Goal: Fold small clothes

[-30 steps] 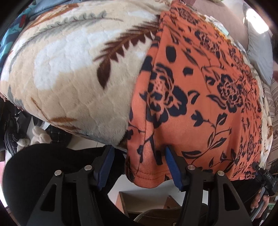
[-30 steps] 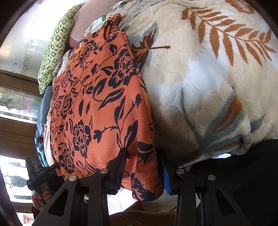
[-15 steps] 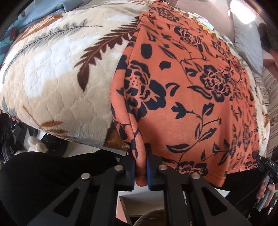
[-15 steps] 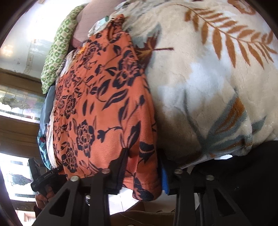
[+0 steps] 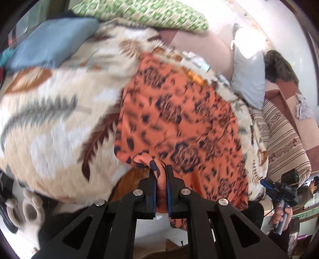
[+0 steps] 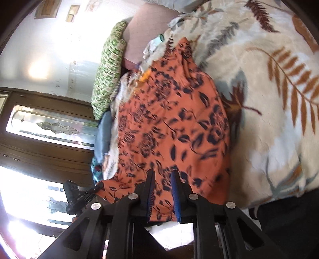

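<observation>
Left gripper (image 5: 161, 175): jaws nearly together, pinching a bunched corner of the orange floral garment (image 5: 179, 123) at its near hem, the fold of cloth standing up between the blue pads.

Right gripper (image 6: 163, 179): jaws set apart with a visible gap, and the garment's near hem (image 6: 171, 129) seen through that gap. Whether the pads touch the cloth cannot be told from this view.

Garment location: spread lengthwise on the cream leaf-print blanket (image 5: 59, 111), its near edge hanging over the blanket's front edge. Both views are motion-blurred.

Surroundings, left wrist view: a folded blue cloth (image 5: 51, 43) lies on the blanket's far left; a green patterned pillow (image 5: 143, 16) lies beyond it; a grey cushion (image 5: 249, 73) leans against the striped sofa arm (image 5: 283, 139) at right. Below left, a pale slipper (image 5: 30, 211) sits on the floor.

Right wrist view: the green pillow (image 6: 109, 69) adjoins a pink backrest (image 6: 147, 29); a wooden glazed door (image 6: 45, 127) stands at left.
</observation>
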{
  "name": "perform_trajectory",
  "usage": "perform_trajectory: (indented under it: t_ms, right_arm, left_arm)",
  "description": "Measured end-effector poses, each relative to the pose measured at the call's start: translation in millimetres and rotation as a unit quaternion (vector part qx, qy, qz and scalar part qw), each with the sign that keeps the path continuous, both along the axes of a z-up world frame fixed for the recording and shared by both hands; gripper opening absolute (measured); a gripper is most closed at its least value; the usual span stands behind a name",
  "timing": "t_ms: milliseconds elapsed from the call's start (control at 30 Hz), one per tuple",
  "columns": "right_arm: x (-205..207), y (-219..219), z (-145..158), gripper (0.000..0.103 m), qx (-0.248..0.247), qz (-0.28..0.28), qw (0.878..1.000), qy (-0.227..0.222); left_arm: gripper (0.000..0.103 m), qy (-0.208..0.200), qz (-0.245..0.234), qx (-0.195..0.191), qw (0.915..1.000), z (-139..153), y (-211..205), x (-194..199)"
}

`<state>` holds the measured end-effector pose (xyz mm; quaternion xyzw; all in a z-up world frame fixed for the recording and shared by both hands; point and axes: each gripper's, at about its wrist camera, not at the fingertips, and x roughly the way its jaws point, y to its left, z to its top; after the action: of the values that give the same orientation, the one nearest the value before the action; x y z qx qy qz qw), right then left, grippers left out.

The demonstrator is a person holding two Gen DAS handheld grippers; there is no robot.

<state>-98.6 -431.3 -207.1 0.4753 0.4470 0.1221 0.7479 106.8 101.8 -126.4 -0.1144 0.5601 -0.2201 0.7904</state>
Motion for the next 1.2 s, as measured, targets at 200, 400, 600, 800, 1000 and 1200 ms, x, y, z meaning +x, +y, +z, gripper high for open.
perform_trajectory:
  t_ms: [200,400,600,800,1000,1200]
  right_arm:
    - [8,10,13,0.018,-0.145,0.042,0.985,0.08]
    - [-33,9,-23,0.019,-0.175,0.021,0.975,0.134]
    - [-55,-5,-59,0.05,-0.12,-0.027,0.983,0.137]
    - [-50,3,-62,0.057,-0.135,-0.022,0.981,0.14]
    - [-32,14,-84,0.054,-0.135,0.01,0.976,0.172]
    - [-32,24,-84,0.008,-0.142,0.024,0.975,0.17]
  left_arm:
    - [0.008,-0.007,-0.023,0.023,0.9994,1,-14,-6]
    - [0.008,0.041,-0.014,0.027,0.9987,-39,-6,-29]
    - [0.008,0.049,0.0,0.061,0.9969,-57,2,-39]
    - [0.008,0.07,0.015,0.083,0.994,-76,8,-41]
    - [0.008,0.078,0.018,0.081,0.9935,-81,11,-41]
    - [0.008,0.072,0.023,0.068,0.9948,-71,13,-35]
